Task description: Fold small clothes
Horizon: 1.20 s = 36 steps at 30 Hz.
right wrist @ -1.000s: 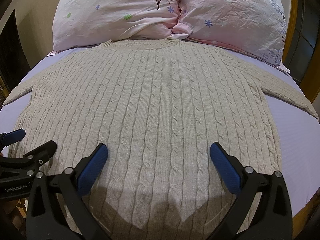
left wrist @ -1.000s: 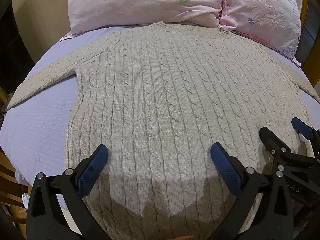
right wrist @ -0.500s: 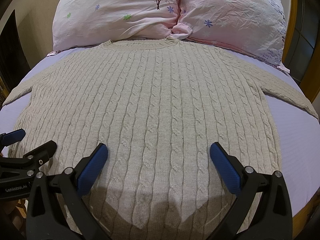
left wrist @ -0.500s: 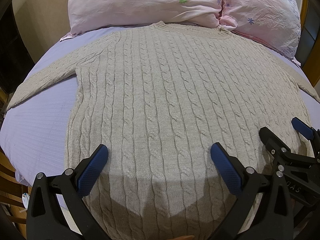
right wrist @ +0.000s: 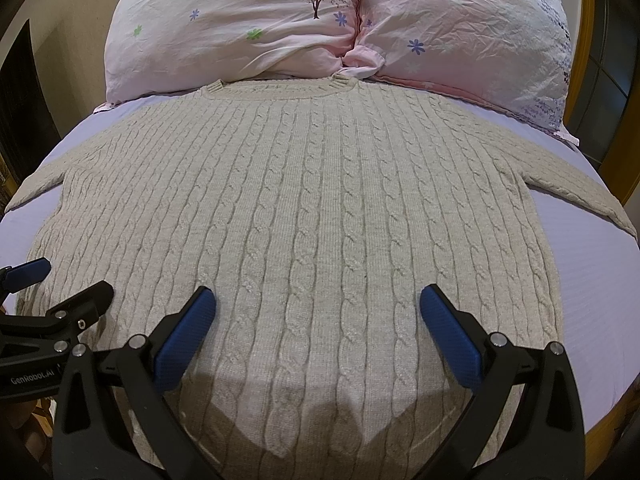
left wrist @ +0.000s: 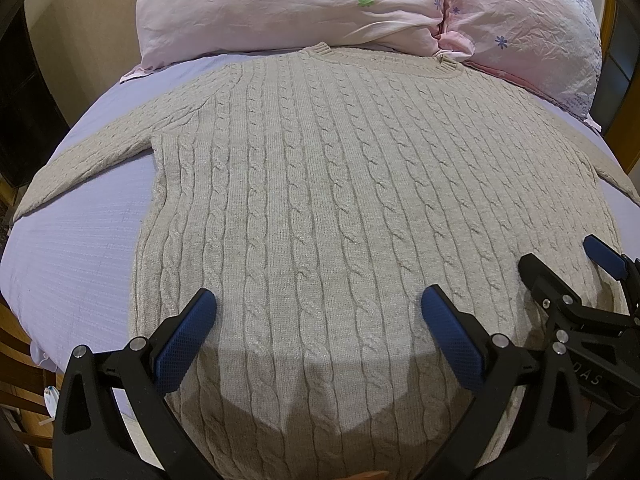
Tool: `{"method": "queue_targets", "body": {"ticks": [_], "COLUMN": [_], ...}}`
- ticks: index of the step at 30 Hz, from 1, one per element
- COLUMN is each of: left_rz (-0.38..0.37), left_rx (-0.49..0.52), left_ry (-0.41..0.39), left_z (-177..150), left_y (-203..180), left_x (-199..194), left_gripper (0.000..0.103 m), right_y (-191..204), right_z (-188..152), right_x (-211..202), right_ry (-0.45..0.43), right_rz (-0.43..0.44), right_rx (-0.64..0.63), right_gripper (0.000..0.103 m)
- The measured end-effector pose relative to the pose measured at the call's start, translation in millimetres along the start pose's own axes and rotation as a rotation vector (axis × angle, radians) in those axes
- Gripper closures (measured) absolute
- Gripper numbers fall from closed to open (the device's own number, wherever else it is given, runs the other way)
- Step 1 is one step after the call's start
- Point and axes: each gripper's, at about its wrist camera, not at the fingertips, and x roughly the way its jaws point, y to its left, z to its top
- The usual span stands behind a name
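A beige cable-knit sweater (left wrist: 320,184) lies flat on a lilac bed sheet (left wrist: 72,256), neck toward the pillows, both sleeves spread sideways. It also shows in the right wrist view (right wrist: 320,208). My left gripper (left wrist: 318,312) is open and empty, hovering over the sweater's lower left part near the hem. My right gripper (right wrist: 318,312) is open and empty over the lower right part. Each gripper shows at the edge of the other's view: the right one (left wrist: 568,276) and the left one (right wrist: 52,292).
Two pink flowered pillows (right wrist: 240,28) (right wrist: 472,32) lie at the head of the bed behind the sweater's collar. A wooden bed frame (right wrist: 632,176) shows at the right edge. Bare sheet lies on both sides of the sweater body.
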Motion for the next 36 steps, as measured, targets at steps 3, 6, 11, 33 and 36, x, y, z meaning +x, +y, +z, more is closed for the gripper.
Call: {"method": "queue_targets", "body": {"ticks": [3,6,11,33,36], "left_rz": [0.000,0.000,-0.002,-0.195,-0.271], "left_rx": [0.001,0.001,0.003,-0.070,-0.116], "left_ry": [0.000,0.000,0.010,-0.153,-0.242], "left_z": [0.0,0.0,1.7,0.2,10.8], "left_y": [0.0,0.0,0.2,26.7,44.7], "left_x": [0.0,0.0,0.5,-11.0,-14.8], "left_gripper": [0.001,0.001,0.001,0.001,0.001], "right_y": [0.4,-0.6,-3.0,-191.4,-322.2], "right_z": [-2.9,-0.9,-1.1,29.2,24.4], "right_x": [0.2,1.6,6.0,-38.5,-39.0], "right_ry": [0.004,0.016,0.042,-0.194,-0.205], "right_rz": [0.000,-0.002,-0.003,-0.043,-0.086], "right_rx": [0.000,0.001,0.001,0.397,0.778], "right_gripper": [0.002,0.002,0.002,0.012,0.047]}}
